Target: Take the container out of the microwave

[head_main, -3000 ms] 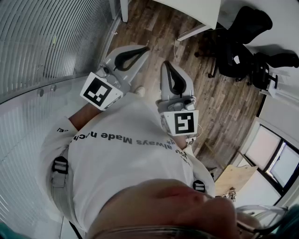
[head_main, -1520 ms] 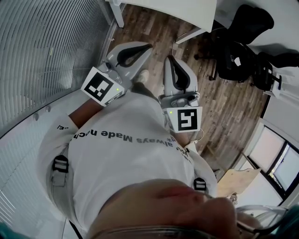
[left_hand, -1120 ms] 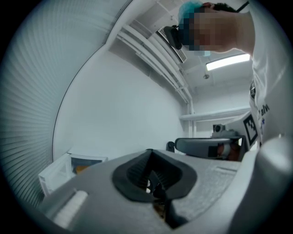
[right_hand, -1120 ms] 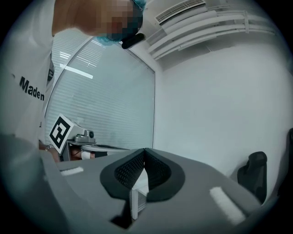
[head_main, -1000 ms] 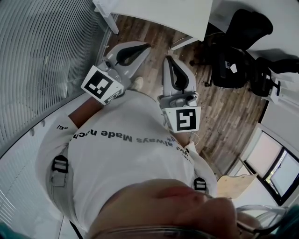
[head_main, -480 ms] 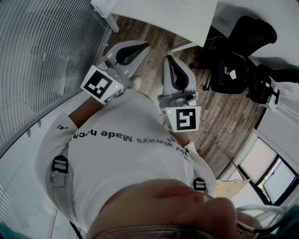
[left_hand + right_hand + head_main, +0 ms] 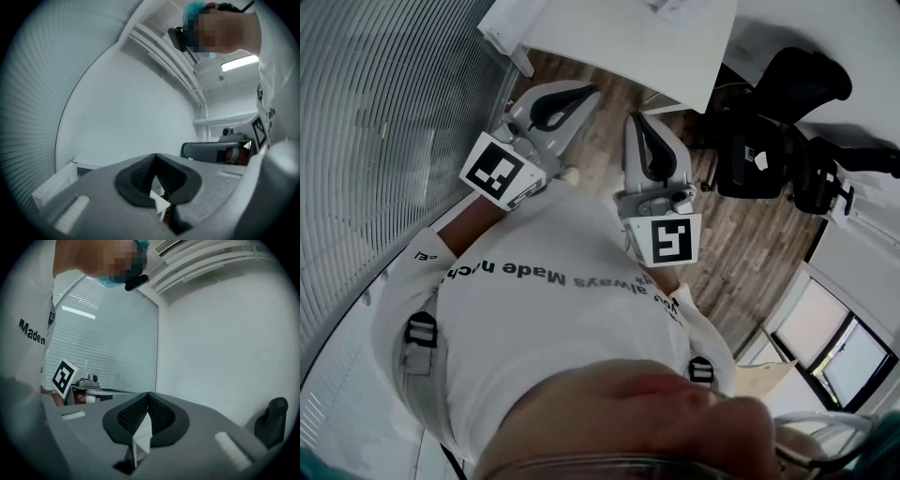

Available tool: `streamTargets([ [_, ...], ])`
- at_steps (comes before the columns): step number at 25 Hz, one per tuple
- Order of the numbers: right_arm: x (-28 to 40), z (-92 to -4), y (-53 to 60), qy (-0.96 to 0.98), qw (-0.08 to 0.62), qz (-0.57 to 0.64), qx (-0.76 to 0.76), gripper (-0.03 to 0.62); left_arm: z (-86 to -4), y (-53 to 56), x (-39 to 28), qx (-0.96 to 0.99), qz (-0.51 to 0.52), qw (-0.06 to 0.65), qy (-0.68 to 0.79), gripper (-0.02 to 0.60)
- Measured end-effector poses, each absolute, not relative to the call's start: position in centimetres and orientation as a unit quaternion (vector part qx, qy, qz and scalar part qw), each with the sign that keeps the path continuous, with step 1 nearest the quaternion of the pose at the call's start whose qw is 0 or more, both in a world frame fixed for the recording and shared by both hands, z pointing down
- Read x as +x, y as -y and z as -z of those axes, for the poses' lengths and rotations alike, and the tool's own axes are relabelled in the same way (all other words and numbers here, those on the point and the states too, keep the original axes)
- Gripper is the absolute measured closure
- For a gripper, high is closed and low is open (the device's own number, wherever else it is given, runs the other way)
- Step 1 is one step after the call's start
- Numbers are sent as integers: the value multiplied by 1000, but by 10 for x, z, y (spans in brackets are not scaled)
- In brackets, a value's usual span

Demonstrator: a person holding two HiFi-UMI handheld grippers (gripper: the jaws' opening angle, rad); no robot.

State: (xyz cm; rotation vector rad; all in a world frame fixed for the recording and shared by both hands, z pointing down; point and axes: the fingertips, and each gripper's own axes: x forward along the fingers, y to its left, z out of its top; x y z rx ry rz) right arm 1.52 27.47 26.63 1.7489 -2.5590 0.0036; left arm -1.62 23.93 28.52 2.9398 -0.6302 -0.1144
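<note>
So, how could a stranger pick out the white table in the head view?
Start from the wooden floor ahead of the person. The white table stands at its far edge, along the picture's top. Unlike the black office chair beside it, it is pale, flat and broad.

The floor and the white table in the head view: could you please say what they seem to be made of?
The floor looks like matte brown wood planks, judging by grain and seams; possibly laminate. The table has a smooth, plain white top, perhaps laminate or painted board.
</note>
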Motion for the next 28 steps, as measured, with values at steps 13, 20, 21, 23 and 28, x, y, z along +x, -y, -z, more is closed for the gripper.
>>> streamTargets([
  [13, -49, -236, -105, 833, 50, 20, 551, 592, -254, -71, -86, 972, 50, 71, 220, 578],
  [20, -66, -236, -55, 831, 51, 19, 553, 592, -255, -20, -96, 974, 50, 74, 209, 578],
  [21, -67, -237, -50, 832, 51, 19, 553, 592, -255, -16, -95, 974, 50, 75, 208, 578],
  [23, -66, -238, -39, 830, 46, 15, 556, 592, -259, -8, -95, 974, 48, 74, 208, 578],
  [28, -61, -249, -19, 834, 61, 16, 547, 592, -263, 13, -94, 973, 48, 78, 210, 578],
])
